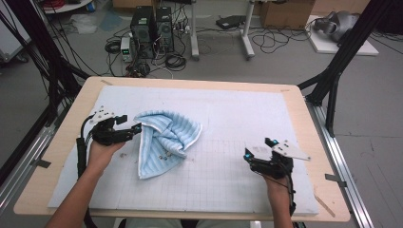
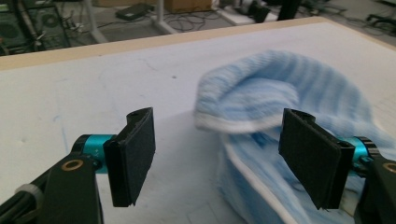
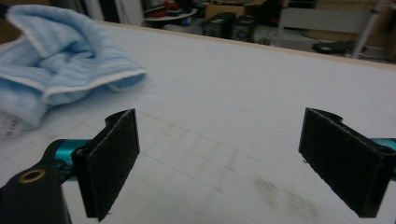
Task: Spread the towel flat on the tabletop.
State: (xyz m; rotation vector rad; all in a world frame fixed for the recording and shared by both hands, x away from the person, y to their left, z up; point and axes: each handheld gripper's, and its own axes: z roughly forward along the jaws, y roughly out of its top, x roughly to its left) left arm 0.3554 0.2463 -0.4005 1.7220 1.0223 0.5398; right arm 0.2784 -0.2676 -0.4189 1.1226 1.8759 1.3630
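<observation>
Looking down from the high view, two forearms come in at the near edge, each hand carrying a gripper over the white gridded mat that covers the wooden surface. On the right, the right gripper hovers above bare mat, its jaws spread wide with nothing between them; the right gripper view confirms it, both black pads standing well apart over plain white grid. It sits well apart from the cloth.

Over on the left, the left gripper points across toward the light-blue striped towel, tips right at the towel's left edge. In the left gripper view the jaws stand open, and the towel lies bunched just ahead; its white-trimmed hem passes behind the right-hand pad, while the left-hand pad stands over bare mat. The pads are not pressing on the fabric, so nothing is pinched.

The towel itself lies crumpled left of the middle of the mat, folded over on itself with a twist through its centre and one flap trailing toward the near side. From the right gripper view it shows as a heap off to the far left.

Beyond the far edge of the surface, the floor carries two black computer towers, tangled cables and cardboard boxes.
</observation>
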